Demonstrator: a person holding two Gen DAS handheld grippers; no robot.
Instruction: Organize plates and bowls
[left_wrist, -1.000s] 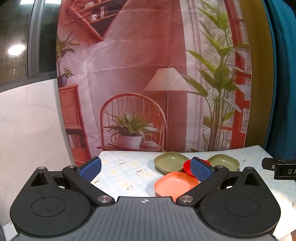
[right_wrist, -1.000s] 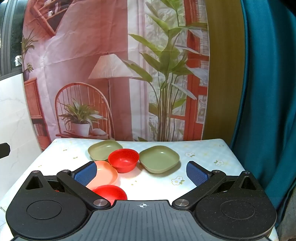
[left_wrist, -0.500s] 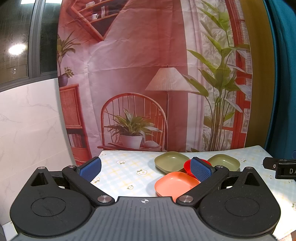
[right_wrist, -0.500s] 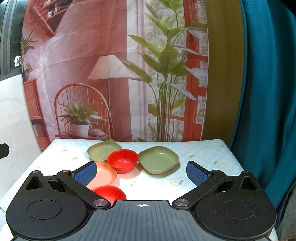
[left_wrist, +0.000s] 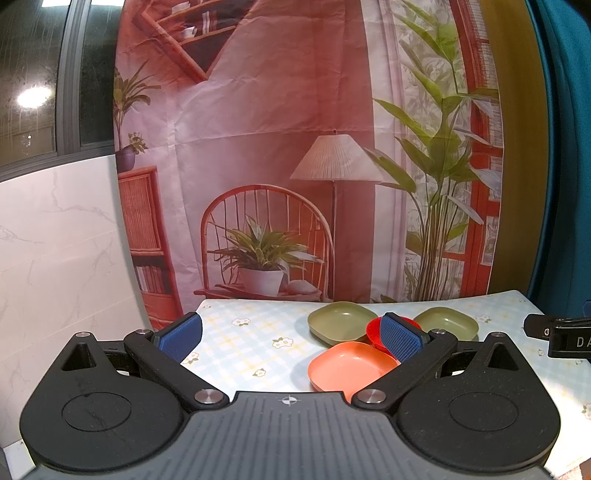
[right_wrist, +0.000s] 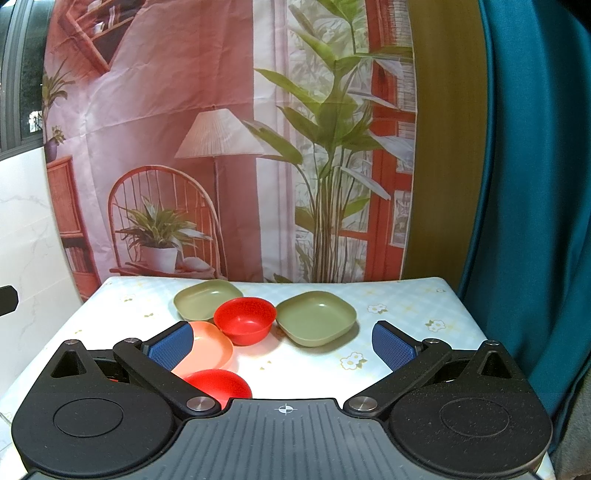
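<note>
On the floral tablecloth sit two olive-green square plates, the left one and the right one, with a red bowl between them. An orange plate lies nearer, and a second red bowl is closest, partly hidden by my right gripper's body. My right gripper is open and empty, above the table in front of the dishes. My left gripper is open and empty; the orange plate, red bowl and green plates lie ahead right of it.
A printed backdrop hangs behind the table's far edge. A teal curtain is on the right. A white marble wall stands left. The right gripper's tip shows at the left wrist view's right edge.
Both grippers have barely shifted; the view has dropped very slightly. The dishes have not moved and both grippers stay open.
</note>
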